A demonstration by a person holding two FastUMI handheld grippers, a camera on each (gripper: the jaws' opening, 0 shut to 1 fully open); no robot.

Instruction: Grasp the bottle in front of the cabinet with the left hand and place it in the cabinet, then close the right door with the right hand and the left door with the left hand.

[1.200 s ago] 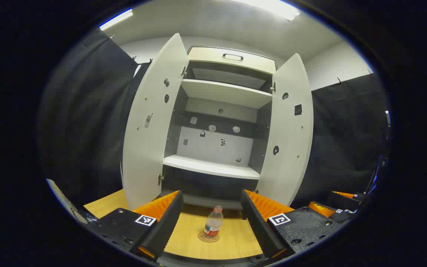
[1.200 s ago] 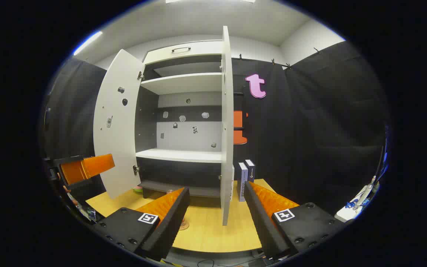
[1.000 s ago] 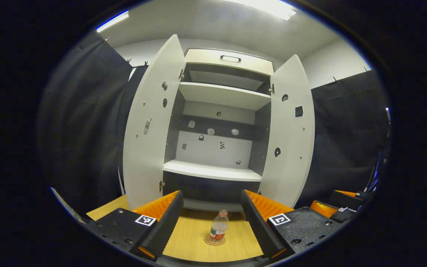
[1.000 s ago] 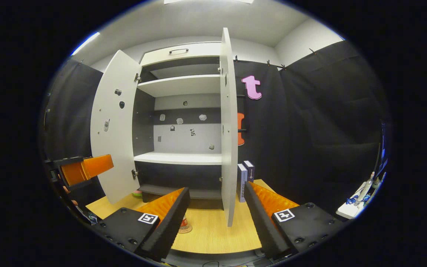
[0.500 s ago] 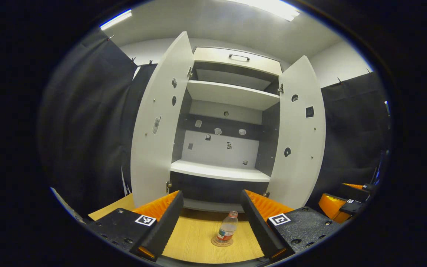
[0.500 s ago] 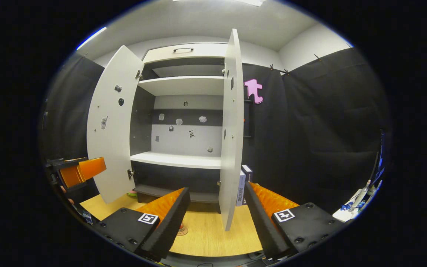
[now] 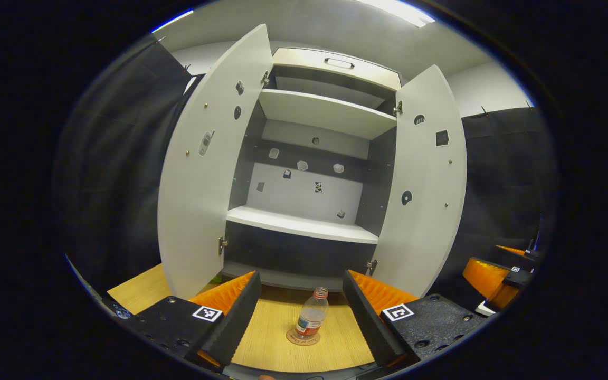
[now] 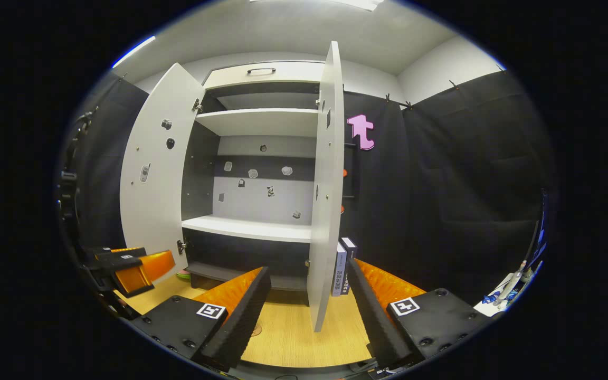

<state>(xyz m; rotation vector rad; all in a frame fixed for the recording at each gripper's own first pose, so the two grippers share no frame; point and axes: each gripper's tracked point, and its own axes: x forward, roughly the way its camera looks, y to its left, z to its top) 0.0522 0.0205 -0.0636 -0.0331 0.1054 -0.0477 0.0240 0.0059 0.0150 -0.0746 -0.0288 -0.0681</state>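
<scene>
My left gripper (image 7: 301, 301) is spread wide and holds nothing; the bottle (image 7: 311, 319) stands upright at the bottom centre between its fingers, on the wooden table (image 7: 269, 343) before the cabinet (image 7: 304, 227). My right gripper (image 8: 308, 298), equally wide and empty, faces the right door (image 8: 325, 211)'s edge at frame centre.

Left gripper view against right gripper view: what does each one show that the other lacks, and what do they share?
Left gripper view: the bottle, upright on the table before the cabinet, between the fingers of the open left gripper. Right gripper view: two boxes standing beside the right door. Shared: the cabinet with both doors open, its white shelves.
</scene>
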